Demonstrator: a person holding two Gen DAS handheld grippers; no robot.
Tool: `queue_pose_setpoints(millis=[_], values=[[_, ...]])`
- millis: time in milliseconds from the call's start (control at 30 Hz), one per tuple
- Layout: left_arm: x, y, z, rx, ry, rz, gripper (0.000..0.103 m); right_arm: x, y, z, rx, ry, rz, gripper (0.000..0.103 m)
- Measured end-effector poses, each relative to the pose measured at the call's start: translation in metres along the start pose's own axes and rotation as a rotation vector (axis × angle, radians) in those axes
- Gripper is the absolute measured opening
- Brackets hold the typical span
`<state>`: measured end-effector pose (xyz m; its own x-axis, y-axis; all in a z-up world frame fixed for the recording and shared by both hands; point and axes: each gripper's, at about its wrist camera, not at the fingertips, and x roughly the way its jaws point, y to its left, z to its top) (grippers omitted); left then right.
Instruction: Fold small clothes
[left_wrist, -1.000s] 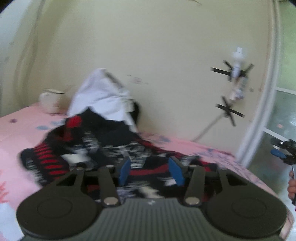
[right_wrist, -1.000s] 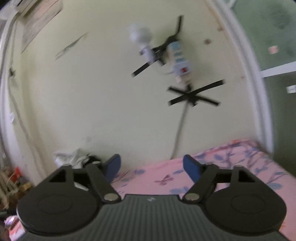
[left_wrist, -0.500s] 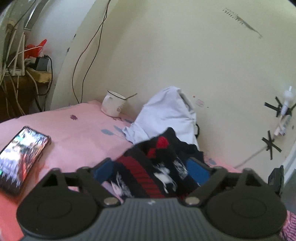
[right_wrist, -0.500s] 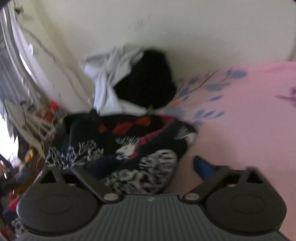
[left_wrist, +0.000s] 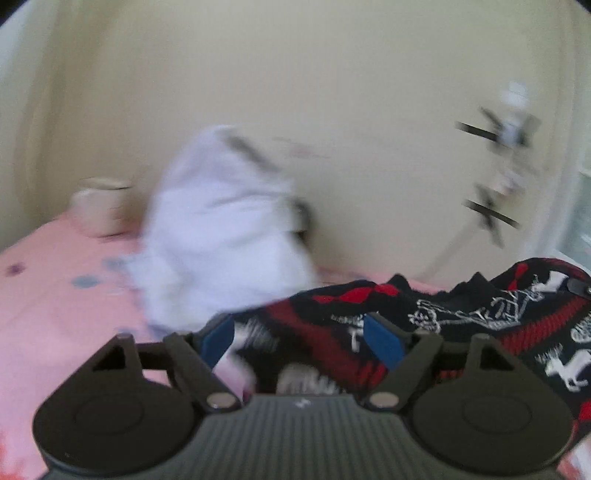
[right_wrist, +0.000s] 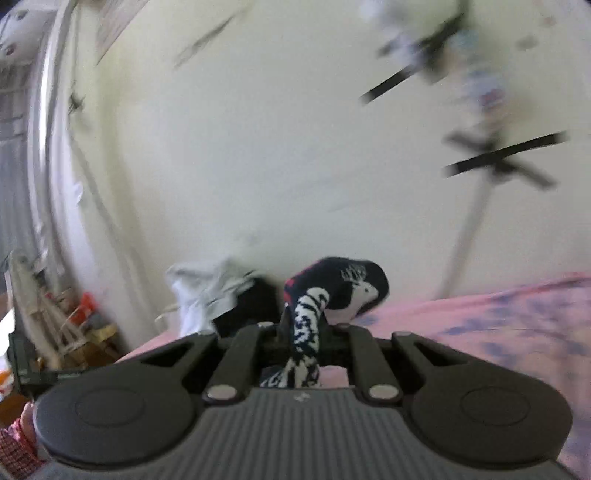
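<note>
A dark patterned sweater (left_wrist: 461, 314) with red bands and white reindeer lies stretched across the pink bed, lifted toward the right. My left gripper (left_wrist: 301, 338) is open, its blue pads either side of the sweater's near edge. My right gripper (right_wrist: 304, 325) is shut on a fold of the same sweater (right_wrist: 340, 286), which bunches up above the closed fingers. The view is blurred by motion.
A white garment (left_wrist: 221, 229) is heaped against the wall, with a white mug (left_wrist: 101, 210) to its left. The pink flowered bedsheet (left_wrist: 55, 295) covers the surface. A power strip taped to the wall (right_wrist: 480, 96) hangs at the right. Clutter (right_wrist: 66, 325) stands off the bed's left side.
My right gripper has closed on the sweater and lifted it. My left gripper swung back to the right, facing the sweater's edge; the phone has left its view.
</note>
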<state>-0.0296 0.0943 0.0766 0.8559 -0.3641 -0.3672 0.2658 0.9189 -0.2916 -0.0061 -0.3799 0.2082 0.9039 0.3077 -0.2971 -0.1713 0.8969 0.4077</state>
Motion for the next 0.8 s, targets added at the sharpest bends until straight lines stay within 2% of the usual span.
queue_pose_setpoints(millis=[67, 133, 167, 200, 233, 267, 300, 367, 433, 500, 633, 667, 733, 800], values=[[0.009, -0.016, 0.002, 0.037, 0.024, -0.053, 0.080, -0.044, -0.016, -0.010, 0.032, -0.042, -0.092, 0.006], [0.022, -0.030, 0.009, 0.080, 0.051, -0.094, 0.081, -0.074, -0.038, -0.024, 0.081, -0.013, -0.187, 0.023], [0.029, -0.037, 0.014, 0.108, 0.062, -0.107, 0.082, -0.086, -0.053, -0.037, 0.121, 0.033, -0.289, 0.058], [0.037, -0.042, 0.019, 0.133, 0.070, -0.111, 0.082, -0.097, -0.063, -0.045, 0.140, 0.043, -0.373, 0.063], [0.047, -0.049, 0.027, 0.165, 0.078, -0.116, 0.082, -0.109, -0.070, -0.055, 0.152, 0.036, -0.475, 0.063], [0.056, -0.057, 0.033, 0.196, 0.086, -0.125, 0.083, -0.121, -0.077, -0.063, 0.164, 0.038, -0.536, 0.067], [0.067, -0.063, 0.040, 0.228, 0.096, -0.132, 0.084, -0.130, -0.081, -0.067, 0.186, 0.028, -0.560, 0.067], [0.097, -0.079, 0.056, 0.296, 0.130, -0.151, 0.088, -0.143, -0.086, -0.071, 0.238, -0.011, -0.561, 0.067], [0.132, -0.094, 0.068, 0.341, 0.202, -0.193, 0.093, -0.137, -0.083, -0.069, 0.230, -0.011, -0.548, 0.068], [0.165, -0.108, 0.074, 0.377, 0.309, -0.256, 0.100, -0.121, -0.076, -0.062, 0.163, 0.004, -0.530, 0.071], [0.233, -0.133, 0.059, 0.427, 0.560, -0.355, 0.102, -0.068, -0.065, -0.050, 0.008, 0.077, -0.459, 0.077], [0.242, -0.138, 0.050, 0.449, 0.602, -0.366, 0.101, -0.052, -0.065, -0.047, -0.018, 0.108, -0.432, 0.077], [0.255, -0.144, 0.032, 0.497, 0.674, -0.360, 0.101, -0.029, -0.068, -0.042, -0.047, 0.155, -0.388, 0.077], [0.259, -0.145, 0.013, 0.550, 0.726, -0.353, 0.083, -0.004, -0.069, -0.044, -0.082, 0.219, -0.318, 0.076]])
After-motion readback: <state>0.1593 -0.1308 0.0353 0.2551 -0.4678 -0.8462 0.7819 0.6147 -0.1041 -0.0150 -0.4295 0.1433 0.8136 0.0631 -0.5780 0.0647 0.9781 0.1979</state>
